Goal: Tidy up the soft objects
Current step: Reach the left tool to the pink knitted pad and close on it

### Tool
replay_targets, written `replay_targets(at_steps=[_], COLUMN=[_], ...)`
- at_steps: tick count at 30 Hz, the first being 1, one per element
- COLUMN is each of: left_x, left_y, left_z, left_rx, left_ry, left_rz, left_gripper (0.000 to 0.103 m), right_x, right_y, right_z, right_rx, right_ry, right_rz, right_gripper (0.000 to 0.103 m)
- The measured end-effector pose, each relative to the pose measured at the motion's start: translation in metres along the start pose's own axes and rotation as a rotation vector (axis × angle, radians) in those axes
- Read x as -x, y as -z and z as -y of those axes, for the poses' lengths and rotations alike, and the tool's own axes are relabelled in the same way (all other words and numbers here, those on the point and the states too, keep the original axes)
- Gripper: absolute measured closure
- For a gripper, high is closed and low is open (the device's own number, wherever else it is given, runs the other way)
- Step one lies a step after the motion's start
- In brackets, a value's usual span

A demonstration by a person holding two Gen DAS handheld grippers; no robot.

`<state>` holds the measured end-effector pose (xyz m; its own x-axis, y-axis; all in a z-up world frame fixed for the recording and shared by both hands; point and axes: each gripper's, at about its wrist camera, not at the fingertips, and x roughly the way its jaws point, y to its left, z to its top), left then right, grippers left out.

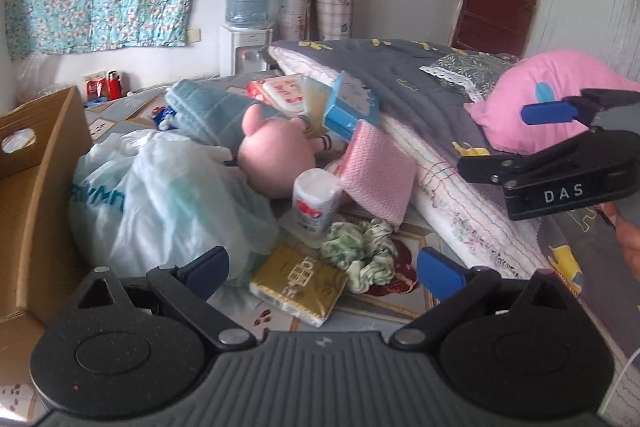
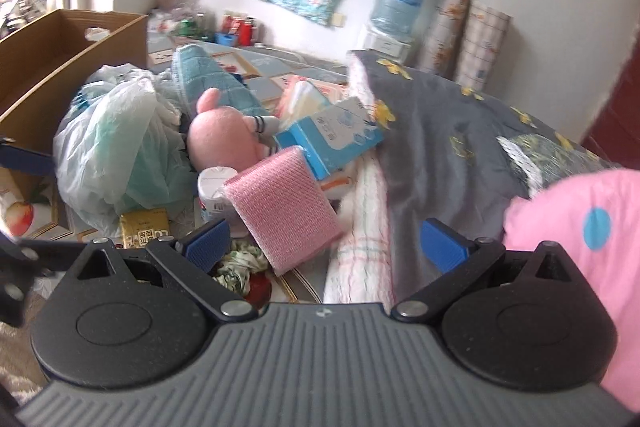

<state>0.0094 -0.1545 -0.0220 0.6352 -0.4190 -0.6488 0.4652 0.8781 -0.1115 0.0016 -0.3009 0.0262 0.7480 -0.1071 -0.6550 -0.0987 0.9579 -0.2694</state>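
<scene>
My left gripper (image 1: pixel 324 271) stands open low over the bed, nothing between its fingers. Just beyond them lie a gold packet (image 1: pixel 300 283) and a green-white scrunchie (image 1: pixel 360 251). Further in are a wrapped tissue roll (image 1: pixel 316 199), a pink sponge cloth (image 1: pixel 376 171), a pink plush toy (image 1: pixel 272 155) and a teal towel (image 1: pixel 208 107). My right gripper (image 1: pixel 500 141) comes in from the right, open, beside a big pink pillow (image 1: pixel 552 95). In the right wrist view the right gripper (image 2: pixel 326 243) is open above the pink sponge cloth (image 2: pixel 284 211), with the pillow (image 2: pixel 580 247) against its right side.
An open cardboard box (image 1: pixel 36 187) stands at the left, a stuffed plastic bag (image 1: pixel 160 203) next to it. A blue tissue box (image 1: pixel 344 107) leans on a grey quilt (image 1: pixel 400 75) over a white quilted blanket (image 1: pixel 460 187). A water dispenser (image 1: pixel 246 27) stands by the wall.
</scene>
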Motion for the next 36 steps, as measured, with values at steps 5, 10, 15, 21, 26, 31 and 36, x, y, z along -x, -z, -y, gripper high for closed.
replay_targets(at_steps=[5, 10, 15, 21, 26, 31, 36], left_x=[-0.036, -0.067, -0.094, -0.123, -0.139, -0.141, -0.144], left_y=[-0.005, -0.005, -0.01, -0.018, -0.021, -0.024, -0.028], left_z=[0.022, 0.032, 0.036, 0.041, 0.041, 0.039, 0.033], left_rx=[-0.024, -0.021, 0.0, 0.011, 0.034, 0.052, 0.099], left_ry=[0.064, 0.055, 0.098, 0.1, 0.1, 0.094, 0.083], left_rz=[0.012, 0.04, 0.003, -0.039, -0.067, -0.063, -0.065], left_gripper=[0.01, 0.022, 0.035, 0.04, 0.042, 0.056, 0.063], right_x=[-0.04, -0.075, -0.105, -0.138, -0.154, -0.158, -0.156], right_y=[-0.012, -0.018, -0.019, -0.018, -0.019, -0.017, -0.015], right_z=[0.01, 0.02, 0.026, 0.037, 0.051, 0.056, 0.055], right_rx=[0.048, 0.069, 0.1, 0.097, 0.038, -0.026, -0.052], right_ry=[-0.161, -0.278, -0.329, -0.377, -0.434, -0.48, -0.464], right_rz=[-0.028, -0.046, -0.092, -0.128, -0.137, -0.156, -0.164], right_gripper=[0.001, 0.004, 0.014, 0.03, 0.031, 0.043, 0.051])
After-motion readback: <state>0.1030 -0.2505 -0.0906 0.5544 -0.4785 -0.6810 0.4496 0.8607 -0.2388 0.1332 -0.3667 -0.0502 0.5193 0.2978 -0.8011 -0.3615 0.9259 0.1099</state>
